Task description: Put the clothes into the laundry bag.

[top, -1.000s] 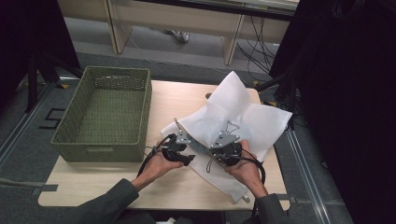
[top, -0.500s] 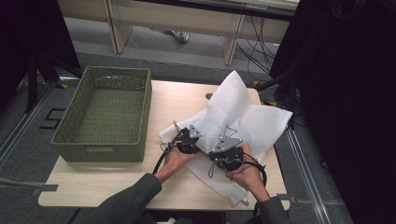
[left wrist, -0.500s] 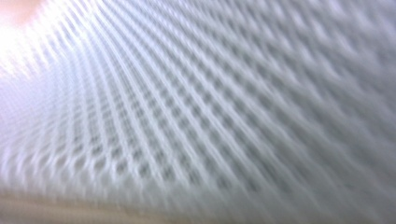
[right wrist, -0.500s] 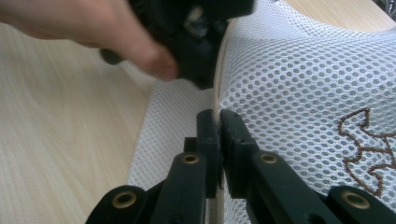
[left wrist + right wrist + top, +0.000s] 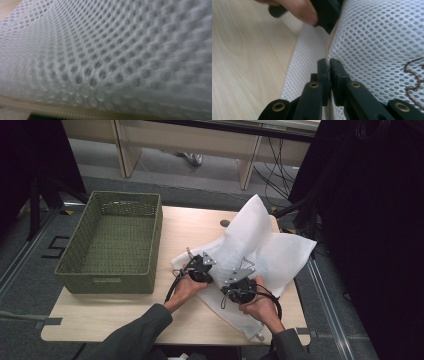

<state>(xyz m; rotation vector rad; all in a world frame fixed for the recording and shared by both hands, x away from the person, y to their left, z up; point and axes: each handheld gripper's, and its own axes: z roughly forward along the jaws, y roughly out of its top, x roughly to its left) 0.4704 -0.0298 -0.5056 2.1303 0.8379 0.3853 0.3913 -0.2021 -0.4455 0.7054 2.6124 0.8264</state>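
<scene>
A white mesh bag [image 5: 272, 247] lies crumpled on the right half of the wooden table [image 5: 190, 225], one flap standing up. My right gripper [image 5: 238, 284] is at the bag's near edge. In the right gripper view its jaws [image 5: 329, 61] are shut on the bag's beige-trimmed seam, and the mesh [image 5: 377, 42] bulges to the right. My left gripper [image 5: 200, 267] is pushed against the bag's left edge. Its jaws have just been opening, but mesh [image 5: 105, 62] lies right over its camera and hides them. A hand [image 5: 299, 10] with that gripper's black body shows beyond the seam.
A green woven basket [image 5: 115, 240] stands empty on the table's left half, close to my left hand. A small dark round cap [image 5: 225, 223] sits in the tabletop behind the bag. Brown stitching [image 5: 412, 72] marks the mesh. Black curtains and cables rise at the right.
My left hand has moved right and forward, from bare table beside the bag to its left edge, closer to the right gripper. The right hand and its grip stay put.
</scene>
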